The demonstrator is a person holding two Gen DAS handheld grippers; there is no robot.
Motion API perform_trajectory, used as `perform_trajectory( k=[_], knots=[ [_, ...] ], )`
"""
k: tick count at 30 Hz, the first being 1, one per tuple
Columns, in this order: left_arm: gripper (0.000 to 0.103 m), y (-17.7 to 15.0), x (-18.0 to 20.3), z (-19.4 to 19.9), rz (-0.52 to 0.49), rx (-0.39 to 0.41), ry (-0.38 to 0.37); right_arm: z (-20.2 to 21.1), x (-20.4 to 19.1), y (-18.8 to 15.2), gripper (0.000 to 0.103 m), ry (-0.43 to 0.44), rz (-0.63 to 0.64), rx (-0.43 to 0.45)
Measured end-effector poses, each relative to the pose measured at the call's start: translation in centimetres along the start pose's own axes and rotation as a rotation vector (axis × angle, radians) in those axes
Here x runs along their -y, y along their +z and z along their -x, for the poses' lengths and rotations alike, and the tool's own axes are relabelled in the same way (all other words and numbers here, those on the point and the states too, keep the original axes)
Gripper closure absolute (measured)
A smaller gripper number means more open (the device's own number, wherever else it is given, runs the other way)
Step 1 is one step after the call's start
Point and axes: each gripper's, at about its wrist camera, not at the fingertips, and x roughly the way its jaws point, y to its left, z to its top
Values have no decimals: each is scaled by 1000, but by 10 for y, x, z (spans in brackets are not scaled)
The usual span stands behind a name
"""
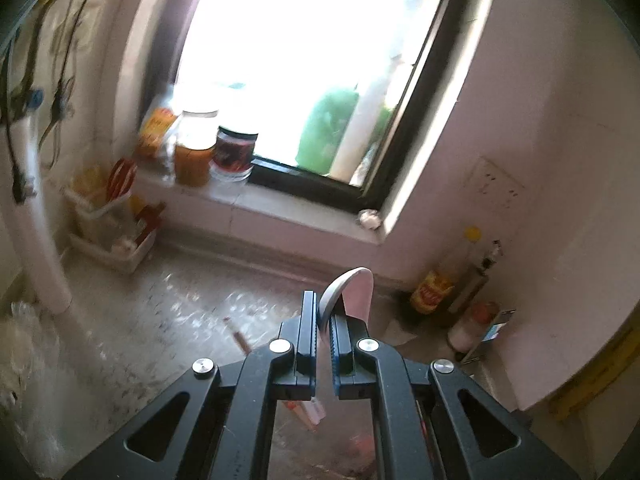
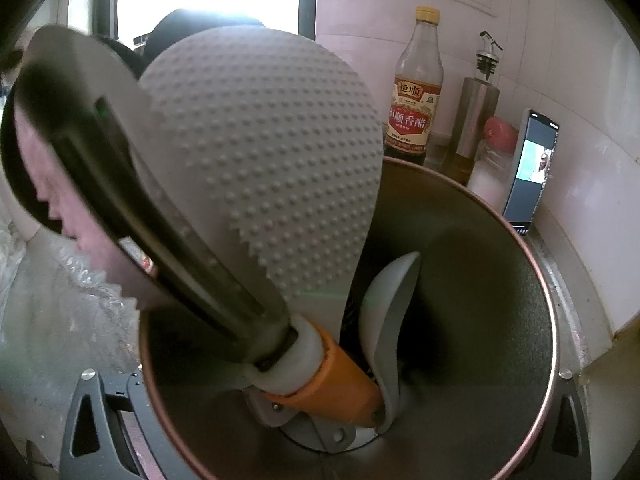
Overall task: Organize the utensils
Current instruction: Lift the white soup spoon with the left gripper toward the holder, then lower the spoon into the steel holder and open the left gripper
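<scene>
Pinching pink utensil [image 1: 354, 296]; left gripper [image 1: 324, 336]

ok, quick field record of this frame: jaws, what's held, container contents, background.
left gripper: jaws shut on a thin grey and pink utensil, lifted above the counter
right gripper: jaws hidden behind the metal pot; state unclear
pot contents: dotted grey rice paddle, dark tongs, orange-collared handle, grey spoon
behind pot: vinegar bottle, steel oil dispenser, phone
windowsill: jars
</scene>
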Motion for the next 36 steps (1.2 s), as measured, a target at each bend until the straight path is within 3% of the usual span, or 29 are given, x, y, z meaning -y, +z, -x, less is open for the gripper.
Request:
perform_trajectory(
  k=[10,18,28,36],
  knots=[
    [98,27,55,11,-127,63,-95,-2,4,1,0,10,-1,-5],
    [98,28,98,16,-225,87,-178,1,4,1,0,15,-3,-8],
    [98,6,128,-5,-309,21,-220,4,3,-2,0,19,-7,-3],
    [98,-18,129,-30,-312,-56,-220,4,3,-1,0,20,-9,-2]
  ],
)
